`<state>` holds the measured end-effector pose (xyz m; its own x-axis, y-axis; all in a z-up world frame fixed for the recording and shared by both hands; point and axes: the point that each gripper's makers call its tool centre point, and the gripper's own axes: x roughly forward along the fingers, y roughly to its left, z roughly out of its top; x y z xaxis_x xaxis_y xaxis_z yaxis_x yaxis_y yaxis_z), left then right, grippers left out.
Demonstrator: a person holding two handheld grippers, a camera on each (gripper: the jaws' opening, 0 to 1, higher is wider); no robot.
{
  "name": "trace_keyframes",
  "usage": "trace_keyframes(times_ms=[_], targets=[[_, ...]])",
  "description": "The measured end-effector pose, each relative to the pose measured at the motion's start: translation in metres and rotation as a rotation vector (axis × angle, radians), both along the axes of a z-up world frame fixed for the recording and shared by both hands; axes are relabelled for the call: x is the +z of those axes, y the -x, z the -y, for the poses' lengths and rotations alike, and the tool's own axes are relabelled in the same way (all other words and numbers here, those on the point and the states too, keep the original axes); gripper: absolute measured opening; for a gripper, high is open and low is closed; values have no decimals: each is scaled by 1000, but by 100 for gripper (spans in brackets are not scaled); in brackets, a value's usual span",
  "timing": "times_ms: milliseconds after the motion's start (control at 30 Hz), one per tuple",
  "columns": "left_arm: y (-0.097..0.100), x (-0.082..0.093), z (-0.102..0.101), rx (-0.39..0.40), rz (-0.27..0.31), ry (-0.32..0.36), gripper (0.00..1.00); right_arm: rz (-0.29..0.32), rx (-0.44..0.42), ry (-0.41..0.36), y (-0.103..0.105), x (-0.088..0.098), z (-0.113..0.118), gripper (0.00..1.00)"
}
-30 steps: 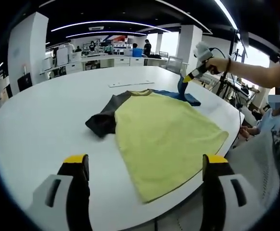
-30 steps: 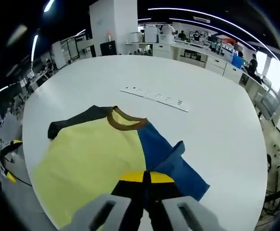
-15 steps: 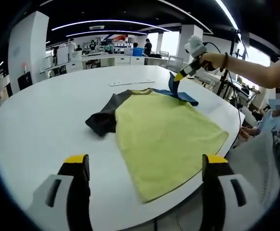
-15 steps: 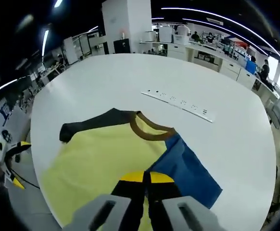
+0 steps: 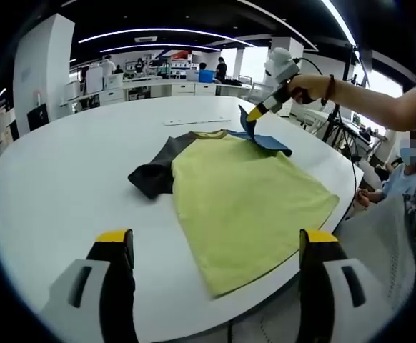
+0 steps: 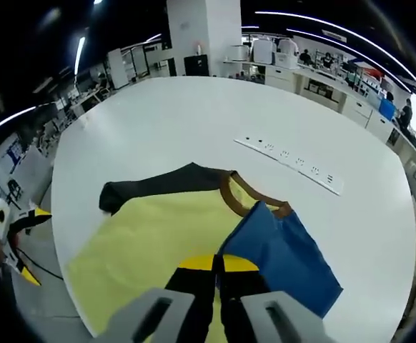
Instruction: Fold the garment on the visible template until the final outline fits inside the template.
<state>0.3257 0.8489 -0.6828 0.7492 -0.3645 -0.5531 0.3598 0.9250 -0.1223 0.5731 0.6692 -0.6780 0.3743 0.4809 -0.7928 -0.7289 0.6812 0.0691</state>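
A yellow T-shirt (image 5: 244, 200) with a brown collar lies flat on the white table (image 5: 65, 164); its dark grey sleeve (image 5: 154, 171) sticks out on one side. My right gripper (image 5: 254, 113) is shut on the blue sleeve (image 5: 265, 139) and holds its edge up above the shirt. From the right gripper view the blue sleeve (image 6: 283, 250) rises toward my shut right gripper (image 6: 217, 263), with the yellow body (image 6: 158, 236) and the dark sleeve (image 6: 158, 184) beyond. My left gripper (image 5: 215, 246) stands open near the table's edge, short of the shirt's hem.
A white power strip (image 6: 294, 158) lies on the table past the collar. A person's arm (image 5: 379, 96) holds the right gripper. Desks and people stand in the office behind. The left gripper (image 6: 11, 239) appears at the table's edge.
My right gripper has carried the blue sleeve up and inward, toward the collar and over the shirt. The left gripper has stayed where it was.
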Motion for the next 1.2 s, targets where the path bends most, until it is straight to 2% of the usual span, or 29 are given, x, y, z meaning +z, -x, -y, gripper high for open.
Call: trace_keyframes(times_ms=[400, 1200], targets=[[2, -11, -15, 21, -9, 0, 93, -8, 90, 16, 14, -2, -35, 0], [4, -10, -17, 30, -13, 0, 93, 7, 209, 6, 35, 6, -86, 0]])
